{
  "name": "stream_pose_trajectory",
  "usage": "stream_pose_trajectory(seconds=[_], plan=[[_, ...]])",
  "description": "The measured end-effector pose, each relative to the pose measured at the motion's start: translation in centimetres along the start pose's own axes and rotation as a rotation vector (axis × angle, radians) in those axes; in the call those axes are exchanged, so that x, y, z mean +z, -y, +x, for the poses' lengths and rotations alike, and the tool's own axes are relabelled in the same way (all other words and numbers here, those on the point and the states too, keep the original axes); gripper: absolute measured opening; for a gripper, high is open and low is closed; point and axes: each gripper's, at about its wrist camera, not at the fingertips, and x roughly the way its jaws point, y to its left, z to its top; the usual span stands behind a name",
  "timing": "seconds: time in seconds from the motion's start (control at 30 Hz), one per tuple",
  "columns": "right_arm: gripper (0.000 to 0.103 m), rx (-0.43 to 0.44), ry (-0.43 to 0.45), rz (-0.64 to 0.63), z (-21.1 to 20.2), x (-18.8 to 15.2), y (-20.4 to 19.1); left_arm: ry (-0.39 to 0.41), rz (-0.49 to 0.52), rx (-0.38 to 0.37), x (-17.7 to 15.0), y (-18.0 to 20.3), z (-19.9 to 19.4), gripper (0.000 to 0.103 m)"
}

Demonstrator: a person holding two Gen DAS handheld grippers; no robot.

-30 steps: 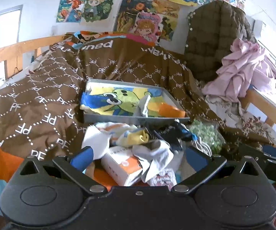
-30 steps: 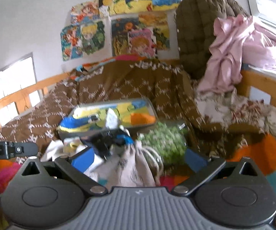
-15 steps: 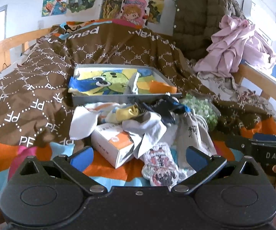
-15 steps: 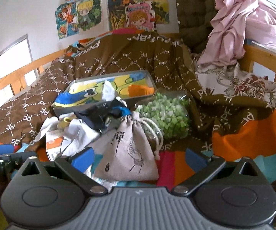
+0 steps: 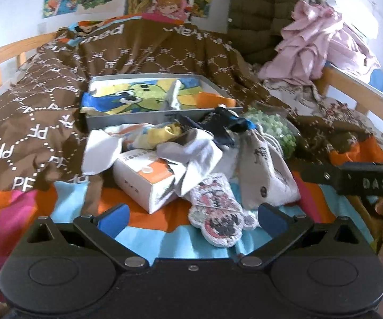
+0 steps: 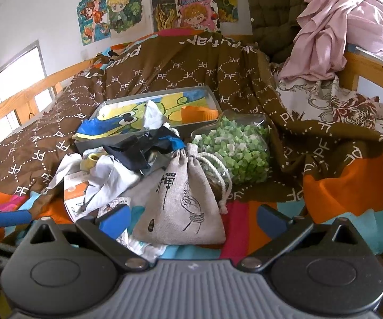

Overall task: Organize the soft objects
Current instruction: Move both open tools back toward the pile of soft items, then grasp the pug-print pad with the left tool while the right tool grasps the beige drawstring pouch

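A heap of soft things lies on the bed in front of a grey tray (image 5: 127, 118) (image 6: 87, 143) lined with a cartoon cloth. In the heap are a white cloth (image 5: 194, 156) (image 6: 108, 178), a yellow sock (image 5: 164, 133), a dark blue garment (image 5: 223, 127) (image 6: 138, 151), a beige drawstring pouch (image 5: 266, 170) (image 6: 183, 204) and a flat cartoon patch (image 5: 218, 215). My left gripper (image 5: 191, 216) is open just short of the patch. My right gripper (image 6: 192, 219) is open with the pouch's lower end between its fingers, apart from both pads.
An orange-and-white box (image 5: 143, 180) (image 6: 74, 191) sits under the white cloth. A clear bag of green bits (image 6: 239, 148) (image 5: 276, 127) lies right of the heap. A brown quilt (image 5: 31, 122), wooden bed rails (image 6: 18, 103) and pink clothes (image 6: 337, 26) surround the spot.
Both grippers have drawn back toward me and tilted down, so more of the bedsheet and heap shows. The patch and pouch have come fully into view. Nothing was taken hold of.
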Motion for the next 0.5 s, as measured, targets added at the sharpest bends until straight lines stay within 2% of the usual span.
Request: stream_pose_trajectory(seconds=[0.33,0.5], plan=[[0.102,0.02,-0.02,0.003,1.1,0.3,-0.1,-0.002,0.06,-0.051,-0.7,1.3,1.0,0.102],[0.102,0.075,0.01,-0.106,1.9,1.9,-1.0,0.0,0.06,-0.055,-0.8,1.5,1.9,0.102]])
